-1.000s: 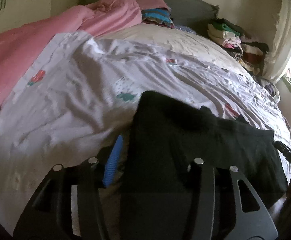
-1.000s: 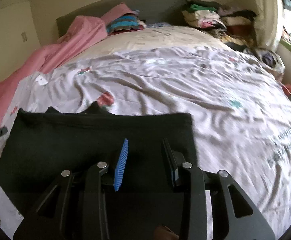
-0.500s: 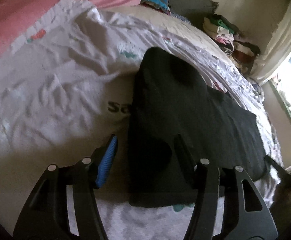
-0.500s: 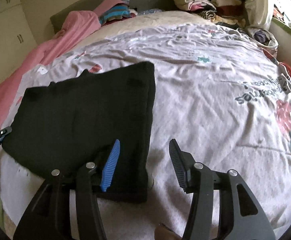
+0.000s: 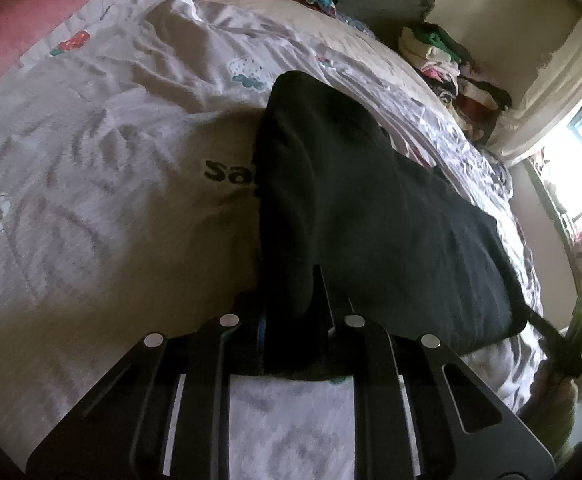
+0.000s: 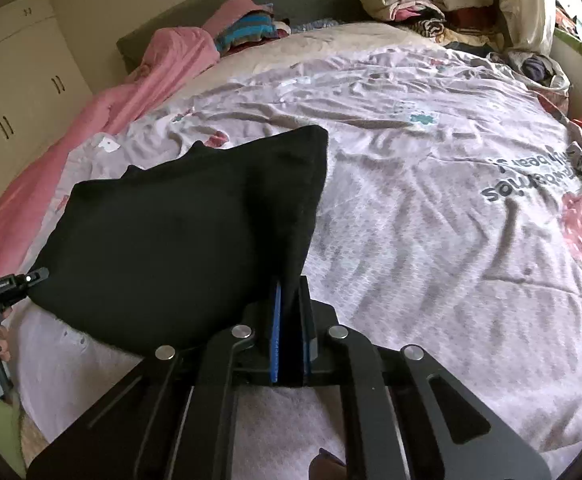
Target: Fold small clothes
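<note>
While spread on the bed [image 6: 431,240], a black garment [image 6: 179,240] is pinched at its near corners by the left hand-held gripper [image 5: 291,320] and right hand-held gripper [image 6: 289,320], jaws just closed.

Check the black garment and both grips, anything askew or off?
Nothing stands out. The black garment lies flat on the bedsheet, its edges fairly straight. The left gripper and right gripper have just closed, each pinching a near corner of it. No slack bunching shows elsewhere.
</note>
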Tool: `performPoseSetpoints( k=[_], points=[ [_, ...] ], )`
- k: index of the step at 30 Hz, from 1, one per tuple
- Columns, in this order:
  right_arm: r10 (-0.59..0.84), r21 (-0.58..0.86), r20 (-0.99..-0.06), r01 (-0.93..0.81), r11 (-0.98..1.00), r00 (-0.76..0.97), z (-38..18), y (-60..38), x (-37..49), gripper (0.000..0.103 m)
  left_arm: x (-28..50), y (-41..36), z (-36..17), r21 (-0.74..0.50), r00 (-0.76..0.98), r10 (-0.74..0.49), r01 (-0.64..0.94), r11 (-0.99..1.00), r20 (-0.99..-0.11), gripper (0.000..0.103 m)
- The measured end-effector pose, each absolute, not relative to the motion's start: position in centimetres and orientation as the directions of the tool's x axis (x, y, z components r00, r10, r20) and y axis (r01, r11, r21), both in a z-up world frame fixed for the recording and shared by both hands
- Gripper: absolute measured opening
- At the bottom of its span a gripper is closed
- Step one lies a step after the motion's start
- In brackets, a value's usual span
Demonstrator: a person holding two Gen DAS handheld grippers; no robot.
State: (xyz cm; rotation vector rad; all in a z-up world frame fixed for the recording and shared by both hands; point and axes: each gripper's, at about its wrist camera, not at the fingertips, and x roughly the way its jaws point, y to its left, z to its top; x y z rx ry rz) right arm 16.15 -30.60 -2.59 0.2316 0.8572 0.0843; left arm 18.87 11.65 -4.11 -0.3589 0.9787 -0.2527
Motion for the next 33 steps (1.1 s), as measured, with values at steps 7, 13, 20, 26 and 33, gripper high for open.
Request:
performPoseSetpoints(
  k=[7,13,20,26,33],
  points=[
    [0.111,0.2,-0.766,0.07,0.977,0.633,-4.1,-30.6,16.0,0.009,18.7,11.4,-4.6,-0.343,0.535,-0.31,0.04,0.939,-0.786,0.022],
    [0.043,0.134,-0.764,0.093,0.987,0.644,-3.8,-29.8,15.6,0.028,18.1,10.7,-4.1,-0.243,0.549,-0.227,0.045,0.969,-0.805,0.03],
    [0.037,0.117,-0.75,0.077,0.99,0.66,-2.9,-29.2,14.7,0.044,16.9,9.7,-3.0,-0.13,0.571,-0.144,0.066,0.989,-0.808,0.043],
    [0.049,0.119,-0.735,0.057,0.991,0.676,-1.9,-28.4,14.0,0.06,16.0,9.1,-2.4,-0.098,0.578,-0.125,0.077,0.992,-0.806,0.046],
    [0.064,0.11,-0.715,0.021,0.994,0.696,-0.7,-27.1,13.4,0.073,15.0,9.1,-1.8,-0.084,0.585,-0.111,0.073,0.994,-0.803,0.049]
  ],
)
